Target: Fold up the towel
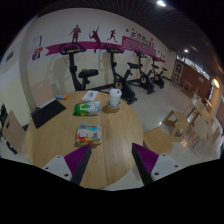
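A flat, folded cloth-like thing point(88, 133) with white, green and pink parts lies on the round wooden table point(122, 132), just ahead of my left finger; I cannot tell for sure that it is the towel. My gripper point(112, 168) hovers over the table's near edge and is open. Its purple pads point(80, 163) stand far apart with only bare wood between them. Nothing is held.
Farther along the table lie a green and white pack point(87, 108), a small white thing point(92, 96) and a white cup point(115, 97). A dark laptop point(47, 112) sits at the left. Chairs point(172, 124) stand to the right, exercise bikes point(122, 74) along the back wall.
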`<state>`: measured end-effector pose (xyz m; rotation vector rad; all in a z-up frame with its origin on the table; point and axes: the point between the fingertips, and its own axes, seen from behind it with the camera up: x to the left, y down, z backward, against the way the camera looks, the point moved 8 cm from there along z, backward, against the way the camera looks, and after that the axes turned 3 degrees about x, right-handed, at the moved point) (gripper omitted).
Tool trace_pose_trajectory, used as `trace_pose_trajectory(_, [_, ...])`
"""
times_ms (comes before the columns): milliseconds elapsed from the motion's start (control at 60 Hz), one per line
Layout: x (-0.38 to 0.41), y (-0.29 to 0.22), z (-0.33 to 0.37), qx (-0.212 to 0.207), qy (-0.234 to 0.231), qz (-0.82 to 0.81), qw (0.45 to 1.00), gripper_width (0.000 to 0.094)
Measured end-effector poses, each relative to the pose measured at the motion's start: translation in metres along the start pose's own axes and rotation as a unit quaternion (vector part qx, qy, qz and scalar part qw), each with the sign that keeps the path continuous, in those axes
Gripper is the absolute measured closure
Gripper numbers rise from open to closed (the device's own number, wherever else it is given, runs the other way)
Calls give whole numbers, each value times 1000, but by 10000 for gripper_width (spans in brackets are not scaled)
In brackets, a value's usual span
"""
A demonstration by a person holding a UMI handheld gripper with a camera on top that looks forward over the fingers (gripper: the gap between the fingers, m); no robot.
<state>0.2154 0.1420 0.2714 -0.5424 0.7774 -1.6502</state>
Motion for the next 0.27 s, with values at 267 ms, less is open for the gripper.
trace_pose_trajectory(267, [21, 9, 3, 7, -24, -1, 1000, 79])
